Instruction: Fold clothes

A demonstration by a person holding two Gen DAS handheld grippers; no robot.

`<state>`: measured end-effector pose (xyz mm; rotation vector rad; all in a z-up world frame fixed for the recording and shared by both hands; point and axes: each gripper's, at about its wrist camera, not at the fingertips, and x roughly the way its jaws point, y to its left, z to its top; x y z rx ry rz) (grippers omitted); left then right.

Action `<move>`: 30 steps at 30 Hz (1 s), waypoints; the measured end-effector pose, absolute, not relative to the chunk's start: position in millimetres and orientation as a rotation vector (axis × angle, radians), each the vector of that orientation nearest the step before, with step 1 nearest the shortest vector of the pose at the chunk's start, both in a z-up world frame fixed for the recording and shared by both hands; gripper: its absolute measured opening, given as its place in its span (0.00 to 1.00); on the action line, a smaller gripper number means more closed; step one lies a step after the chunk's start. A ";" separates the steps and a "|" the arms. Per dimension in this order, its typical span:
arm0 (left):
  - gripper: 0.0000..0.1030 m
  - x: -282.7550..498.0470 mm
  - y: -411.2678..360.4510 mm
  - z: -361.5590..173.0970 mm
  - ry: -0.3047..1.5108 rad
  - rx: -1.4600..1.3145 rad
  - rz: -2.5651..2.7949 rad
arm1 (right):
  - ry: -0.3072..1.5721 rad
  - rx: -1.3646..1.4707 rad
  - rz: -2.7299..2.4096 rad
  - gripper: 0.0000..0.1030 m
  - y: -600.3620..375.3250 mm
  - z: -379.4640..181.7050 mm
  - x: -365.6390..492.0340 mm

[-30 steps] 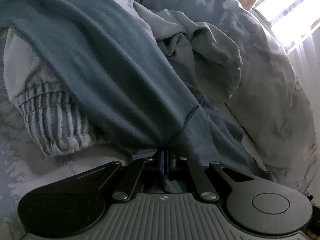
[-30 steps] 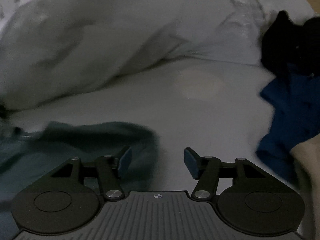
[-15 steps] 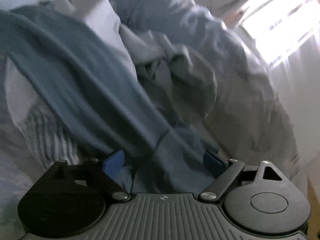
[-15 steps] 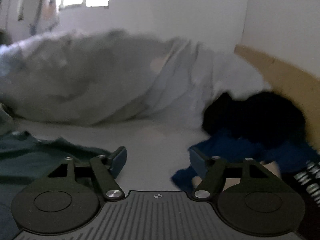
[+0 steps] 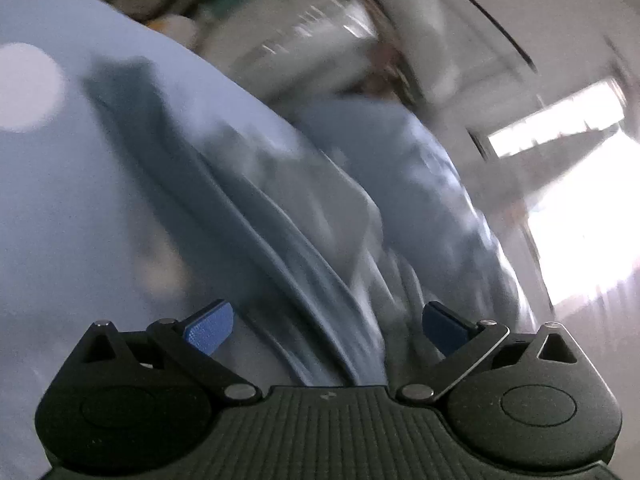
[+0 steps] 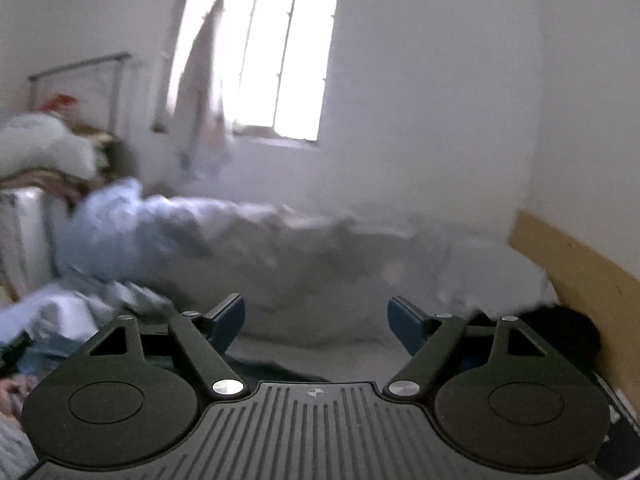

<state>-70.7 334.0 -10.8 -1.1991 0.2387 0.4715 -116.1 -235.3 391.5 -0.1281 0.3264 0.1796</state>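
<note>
The left gripper [image 5: 326, 330] has its jaws spread wide, blue pads far apart, and nothing is pinched between them. A blue-grey garment [image 5: 256, 216] runs in a blurred band from just in front of the palm, between the open fingers, and up toward the far left, lying over the pale bedsheet [image 5: 60, 208]. Its near end sits between the pads but touches neither as far as the smear allows, so it rests on the bed under its own weight, not in a grip. To its right is a heap of light blue bedding [image 5: 432, 184], and beyond that a bright window [image 5: 576, 208].

The right gripper [image 6: 316, 320] is also wide open and empty, raised and pointed across the room, not down at cloth. Just below and beyond its pads a dark edge of cloth [image 6: 276, 368], probably the same garment, lies on the sheet. Farther off is a crumpled white duvet [image 6: 280, 240]; at the near right, against the wooden bed board [image 6: 580, 272], a black garment [image 6: 560, 328] waits in a pile. A window [image 6: 276, 48] lights the far wall.

With both jaws free and the garment stretched long, this fits either a release after a fold or a reach for a new hold; blur hides how neatly it lies.
</note>
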 end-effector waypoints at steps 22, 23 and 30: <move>1.00 -116.5 512.4 -60.3 0.226 -1.381 0.488 | 0.396 -0.109 0.342 0.83 -125.1 368.2 -115.3; 1.00 -115.9 513.8 -61.1 0.208 -1.374 0.473 | 0.396 -0.108 0.342 0.83 -125.6 367.7 -116.9; 1.00 -112.1 523.7 -66.9 0.086 -1.324 0.369 | 0.367 -0.124 0.363 0.86 -125.1 368.6 -127.1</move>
